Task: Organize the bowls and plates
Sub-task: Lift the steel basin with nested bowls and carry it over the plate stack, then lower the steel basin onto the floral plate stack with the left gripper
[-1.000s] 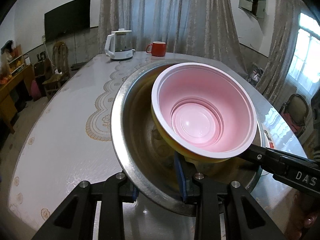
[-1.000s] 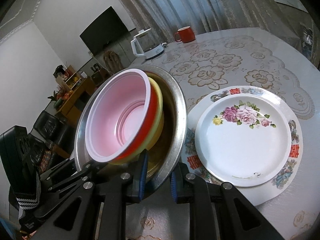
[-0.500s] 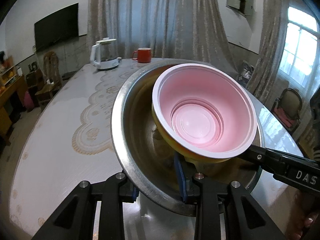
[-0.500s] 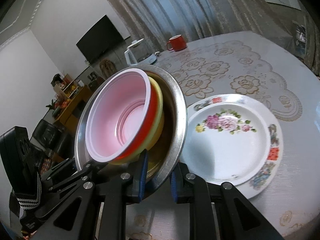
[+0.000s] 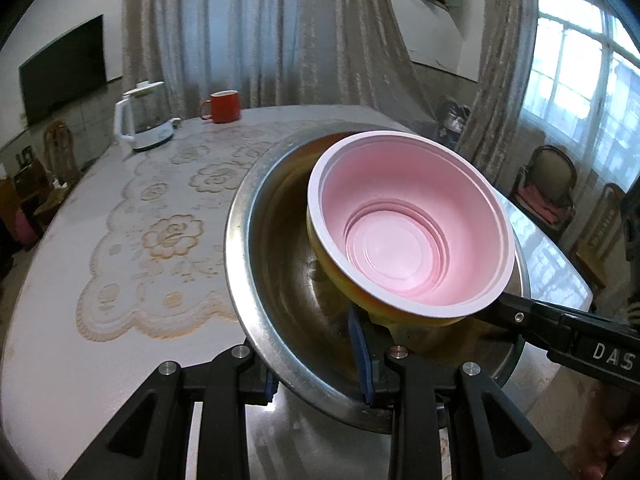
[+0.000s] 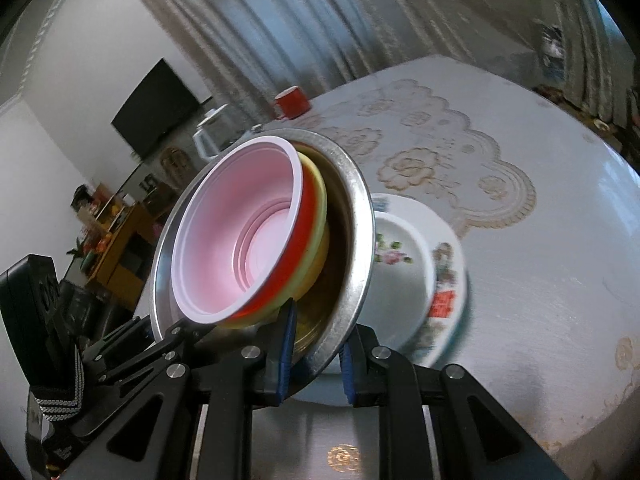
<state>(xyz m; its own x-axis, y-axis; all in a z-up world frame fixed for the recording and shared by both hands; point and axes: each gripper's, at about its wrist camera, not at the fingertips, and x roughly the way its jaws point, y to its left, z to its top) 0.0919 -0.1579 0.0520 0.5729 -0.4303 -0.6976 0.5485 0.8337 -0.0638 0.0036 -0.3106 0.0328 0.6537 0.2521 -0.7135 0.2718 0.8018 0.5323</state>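
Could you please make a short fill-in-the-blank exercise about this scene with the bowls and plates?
1. Both grippers hold the rim of the metal ____.
2. The pink bowl sits inside a ____ bowl.
3. The flowered plates lie on the ____.
4. Beside the white kettle stands a red ____.

Missing words: basin; yellow; table; mug.
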